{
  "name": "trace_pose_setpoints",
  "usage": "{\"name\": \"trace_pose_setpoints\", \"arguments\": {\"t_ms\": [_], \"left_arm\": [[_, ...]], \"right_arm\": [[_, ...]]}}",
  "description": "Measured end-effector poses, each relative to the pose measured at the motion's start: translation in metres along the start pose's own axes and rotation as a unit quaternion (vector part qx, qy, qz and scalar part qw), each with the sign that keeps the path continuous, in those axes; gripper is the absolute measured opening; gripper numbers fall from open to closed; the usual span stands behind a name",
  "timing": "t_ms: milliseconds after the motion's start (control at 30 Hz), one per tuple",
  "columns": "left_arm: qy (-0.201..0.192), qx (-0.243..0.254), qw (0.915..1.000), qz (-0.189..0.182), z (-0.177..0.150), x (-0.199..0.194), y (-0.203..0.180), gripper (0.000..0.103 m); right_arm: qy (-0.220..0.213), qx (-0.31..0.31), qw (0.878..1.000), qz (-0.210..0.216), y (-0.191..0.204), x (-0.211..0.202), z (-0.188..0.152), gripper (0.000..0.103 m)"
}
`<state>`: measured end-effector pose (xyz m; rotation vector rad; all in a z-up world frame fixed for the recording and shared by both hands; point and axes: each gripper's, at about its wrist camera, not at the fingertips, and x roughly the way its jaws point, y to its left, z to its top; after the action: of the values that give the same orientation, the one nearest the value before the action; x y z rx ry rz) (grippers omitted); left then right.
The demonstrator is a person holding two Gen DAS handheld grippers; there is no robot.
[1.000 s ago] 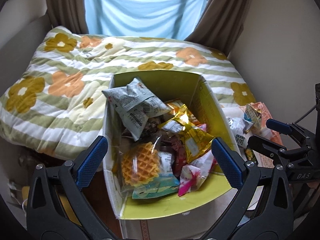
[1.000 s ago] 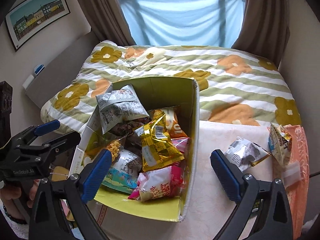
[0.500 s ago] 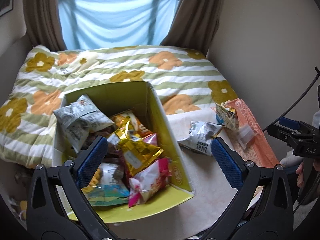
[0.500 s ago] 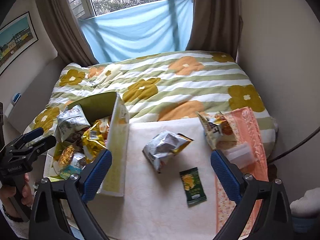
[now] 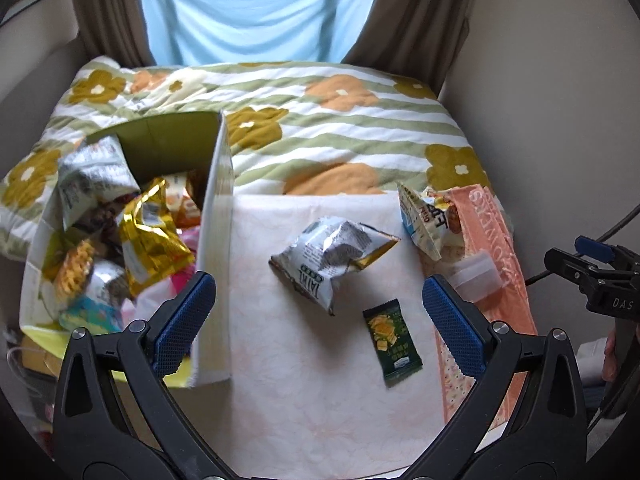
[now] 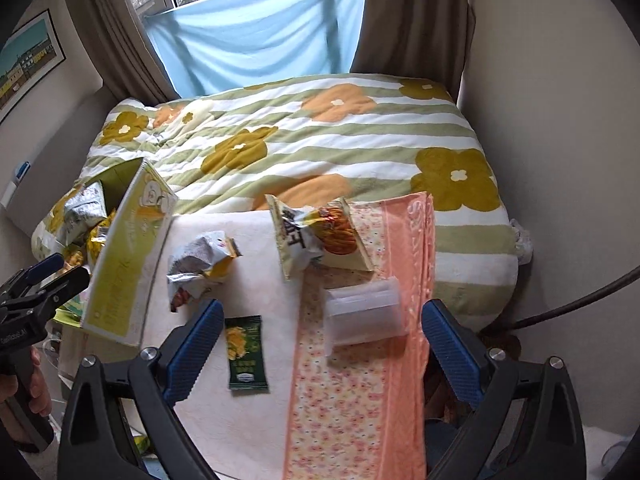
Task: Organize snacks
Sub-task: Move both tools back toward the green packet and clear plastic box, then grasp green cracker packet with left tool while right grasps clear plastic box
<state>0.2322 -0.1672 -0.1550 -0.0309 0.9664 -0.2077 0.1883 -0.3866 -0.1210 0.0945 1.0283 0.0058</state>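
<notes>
Pale cloth covers the surface, with a floral bed and a blue-draped window beyond. Nearest, the left claw and the right claw both hang wide open, holding nothing. Between them lies a small dark green snack packet, flat on the cloth. Just beyond it sits a crumpled silver chip bag. Right of that, a clear plastic container and a cracker bag rest on an orange floral cloth. At far left, a yellow-green cardboard box holds many snacks.
</notes>
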Motion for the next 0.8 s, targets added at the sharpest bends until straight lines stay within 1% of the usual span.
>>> {"name": "trace_pose_setpoints", "arguments": {"t_ms": [67,133,200,267,333,400,467,500,533,567,667,700,800], "left_arm": [[0.028,-0.026,0.9993,0.004,-0.018,0.021,-0.009,0.103],[0.057,-0.042,0.9975,0.003,-0.038,0.042,-0.019,0.103],[0.075,-0.044,0.9962,0.006,-0.053,0.061,-0.031,0.102],[0.087,-0.044,0.9952,0.008,-0.066,0.080,-0.043,0.099],[0.094,-0.045,0.9945,0.003,-0.075,0.097,-0.053,0.097],[0.099,-0.043,0.9941,0.003,-0.083,0.112,-0.062,0.092],[0.100,-0.037,0.9942,0.008,-0.089,0.124,-0.069,0.085],[0.101,-0.034,0.9942,0.012,-0.091,0.129,-0.072,0.084],[0.103,-0.031,0.9941,0.014,-0.094,0.134,-0.076,0.081],[0.105,-0.030,0.9939,0.012,-0.097,0.138,-0.077,0.076],[0.108,-0.025,0.9936,0.020,-0.101,0.147,-0.080,0.075],[0.103,-0.022,0.9942,0.023,-0.103,0.147,-0.081,0.075],[0.098,-0.003,0.9946,0.034,-0.106,0.149,-0.087,0.074]], "right_arm": [[0.005,-0.016,1.000,-0.013,-0.012,0.013,-0.003,0.099],[0.019,-0.034,0.999,-0.014,-0.021,0.031,-0.007,0.099],[0.033,-0.048,0.998,-0.015,-0.026,0.049,-0.013,0.098],[0.039,-0.055,0.998,-0.012,-0.030,0.062,-0.018,0.098],[0.039,-0.066,0.997,-0.016,-0.031,0.073,-0.022,0.098],[0.037,-0.078,0.996,-0.021,-0.030,0.084,-0.023,0.098],[0.035,-0.085,0.996,-0.021,-0.029,0.094,-0.024,0.098],[0.032,-0.088,0.995,-0.019,-0.029,0.098,-0.024,0.098],[0.031,-0.093,0.995,-0.017,-0.028,0.102,-0.024,0.098],[0.029,-0.099,0.995,-0.017,-0.027,0.106,-0.025,0.098],[0.028,-0.119,0.992,-0.018,-0.022,0.115,-0.027,0.098],[0.030,-0.124,0.992,-0.019,-0.021,0.119,-0.027,0.098],[0.035,-0.131,0.991,-0.017,-0.019,0.127,-0.028,0.098]]}}
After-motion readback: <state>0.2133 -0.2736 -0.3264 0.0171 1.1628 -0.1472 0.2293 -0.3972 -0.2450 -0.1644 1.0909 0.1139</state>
